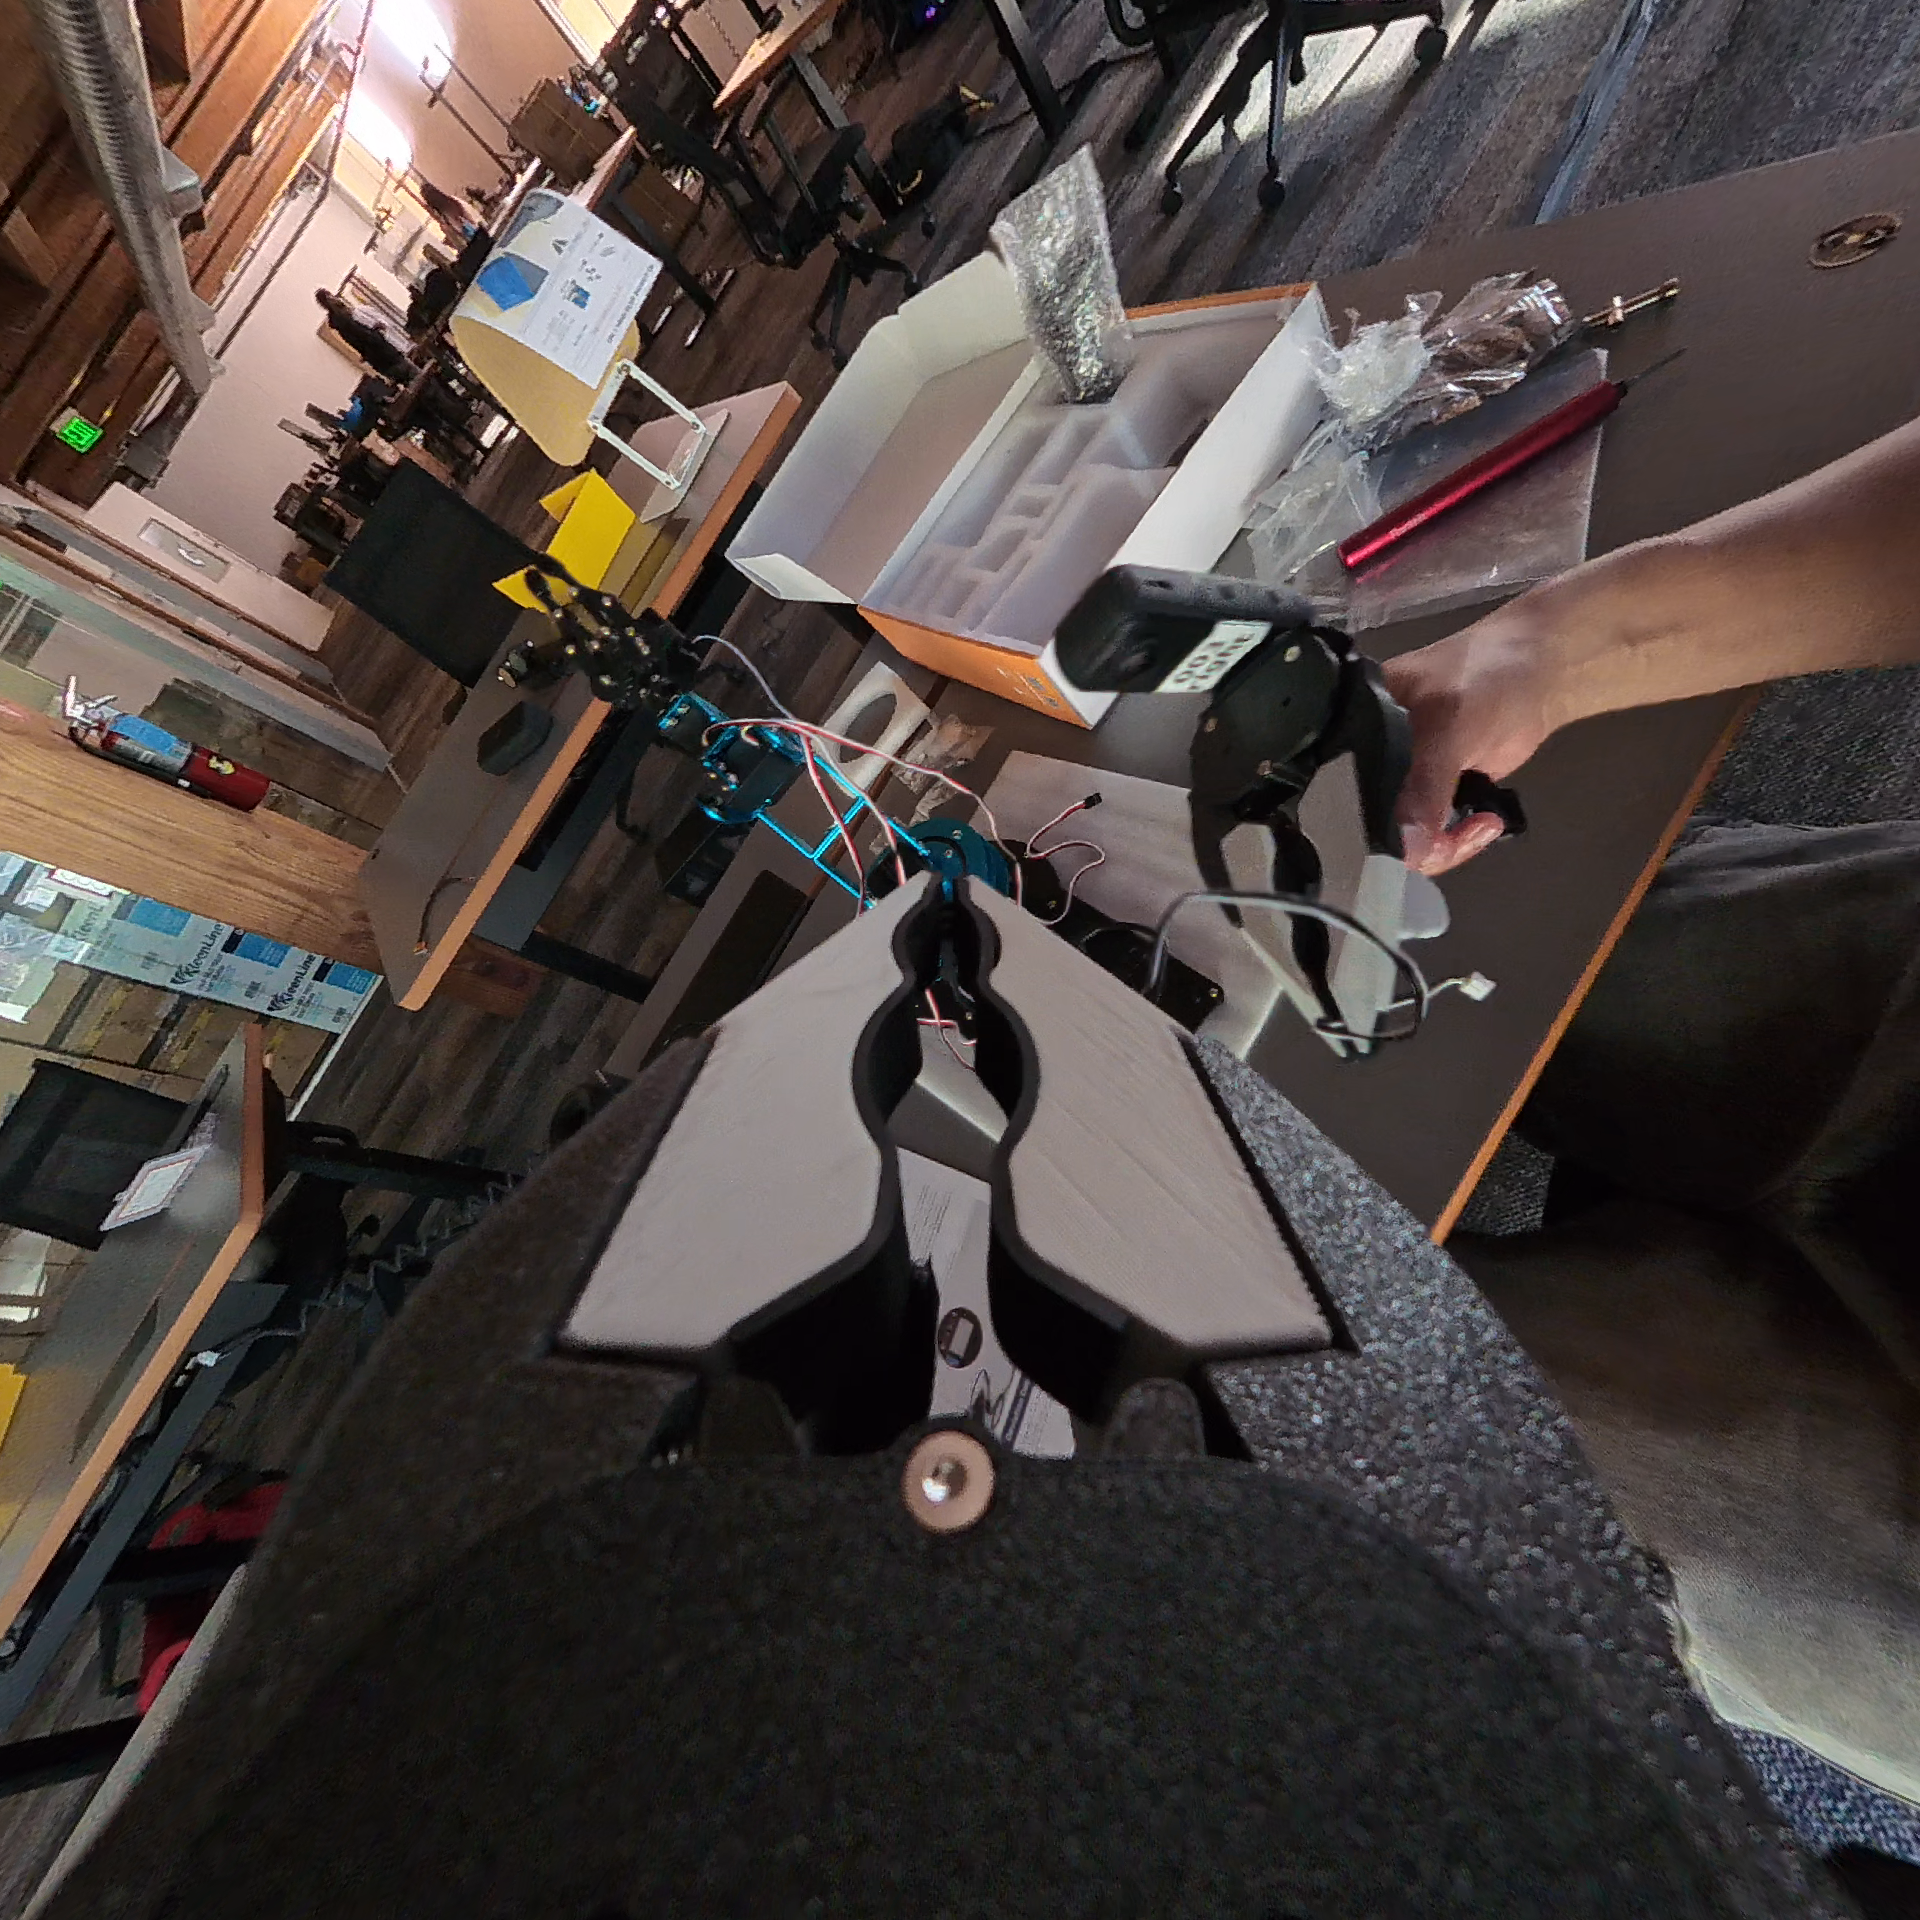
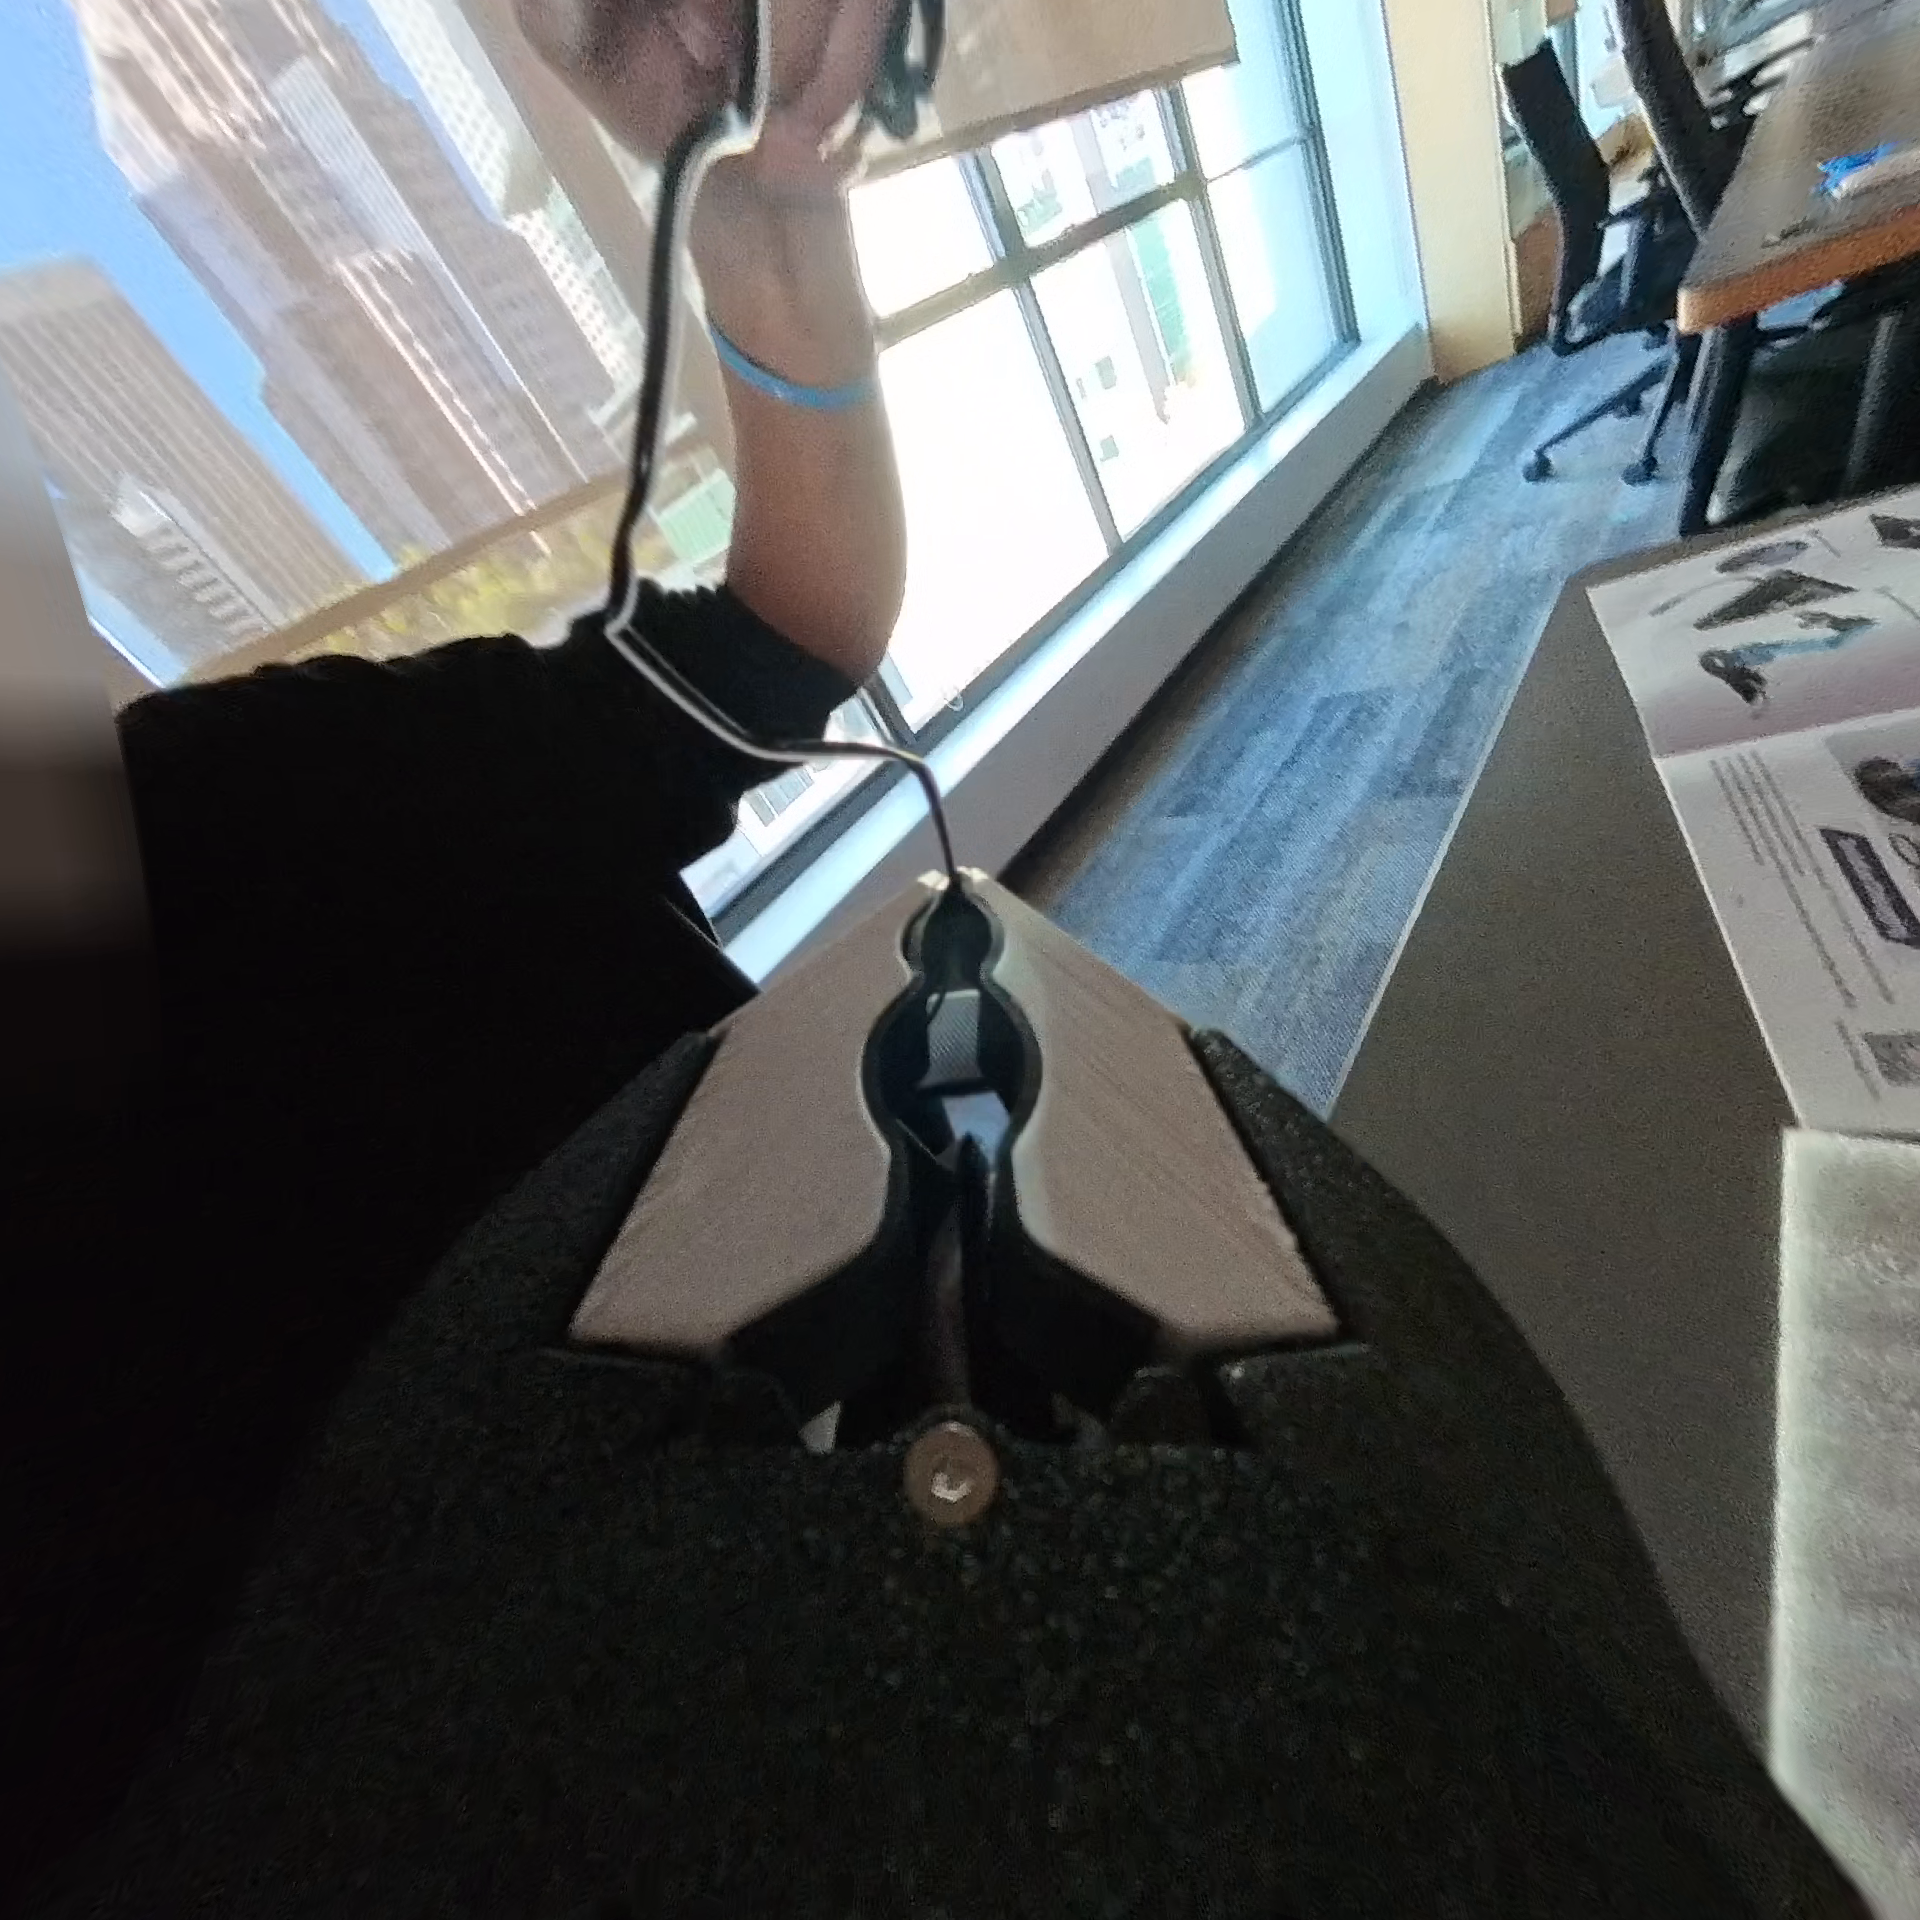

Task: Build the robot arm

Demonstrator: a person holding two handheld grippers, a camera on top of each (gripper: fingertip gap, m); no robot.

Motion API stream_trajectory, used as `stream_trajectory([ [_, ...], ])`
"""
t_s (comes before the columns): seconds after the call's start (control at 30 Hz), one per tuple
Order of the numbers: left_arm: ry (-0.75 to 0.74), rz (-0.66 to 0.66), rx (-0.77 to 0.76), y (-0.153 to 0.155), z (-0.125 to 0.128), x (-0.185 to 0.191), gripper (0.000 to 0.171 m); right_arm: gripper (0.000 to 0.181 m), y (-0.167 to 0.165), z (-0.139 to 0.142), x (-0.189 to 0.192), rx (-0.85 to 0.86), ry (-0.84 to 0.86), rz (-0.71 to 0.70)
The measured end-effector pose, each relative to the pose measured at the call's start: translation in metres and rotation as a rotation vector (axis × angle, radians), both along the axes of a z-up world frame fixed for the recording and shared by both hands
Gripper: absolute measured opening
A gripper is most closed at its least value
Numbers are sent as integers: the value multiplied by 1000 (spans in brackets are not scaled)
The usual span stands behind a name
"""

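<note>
My left gripper (image 1: 941, 885) is shut, its tips pinched at the blue round base of a small blue-and-black robot arm (image 1: 748, 758) with red and white wires. The arm's black claw (image 1: 582, 623) points away. My right gripper (image 2: 951, 883) is shut on a thin black wire (image 2: 644, 468). The wire runs up to a raised hand with a blue wristband (image 2: 790, 390). In the left wrist view the right gripper (image 1: 1335, 1029) hangs over the dark table (image 1: 1558, 1039), held by a hand (image 1: 1475, 727). There the wire (image 1: 1397, 987) loops to a white connector (image 1: 1477, 987).
An open white box with a foam insert (image 1: 1039, 499) holds a bag of screws (image 1: 1060, 270). Plastic bags (image 1: 1434, 343) and a red tool handle (image 1: 1475, 468) lie beyond it. A printed sheet (image 2: 1787, 831) and a foam block (image 2: 1849, 1455) lie at right. Windows (image 2: 1091, 343) are behind.
</note>
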State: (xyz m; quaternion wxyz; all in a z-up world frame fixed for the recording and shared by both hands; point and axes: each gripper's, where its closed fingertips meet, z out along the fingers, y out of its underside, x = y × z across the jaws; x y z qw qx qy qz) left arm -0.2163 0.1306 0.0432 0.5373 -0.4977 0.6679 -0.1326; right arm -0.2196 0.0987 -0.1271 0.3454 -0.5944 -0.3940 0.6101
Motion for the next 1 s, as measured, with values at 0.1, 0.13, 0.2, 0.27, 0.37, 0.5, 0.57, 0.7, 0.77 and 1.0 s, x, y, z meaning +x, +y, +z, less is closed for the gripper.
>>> stream_trajectory([
  [0.1,-10,27,2,13,-4,-5,1,0,8,-43,14,87,-227,-94],
  [0.13,-16,37,-2,18,-7,-10,1,0,13,-58,22,132,-316,-143],
  [0.2,-32,53,-28,26,-16,-23,1,0,17,-75,39,210,-420,-210],
  [0.27,-47,82,-59,37,-30,-43,1,0,24,-79,56,257,-464,-277],
  [0.37,-81,141,-130,60,-65,-78,1,0,46,-72,76,330,-485,-399],
  [0.5,-189,224,-249,96,-141,-122,1,0,93,-63,86,615,-662,-596],
  [0.57,-272,257,-323,112,-179,-141,1,0,119,-63,82,742,-781,-666],
  [0.7,-518,304,-483,138,-220,-179,0,0,157,-72,51,785,-898,-648],
  [0.77,-594,297,-512,143,-230,-194,0,0,180,-77,37,775,-943,-645],
  [1.0,-586,364,-491,185,-248,-252,1,0,241,-85,-20,708,-920,-709],
])
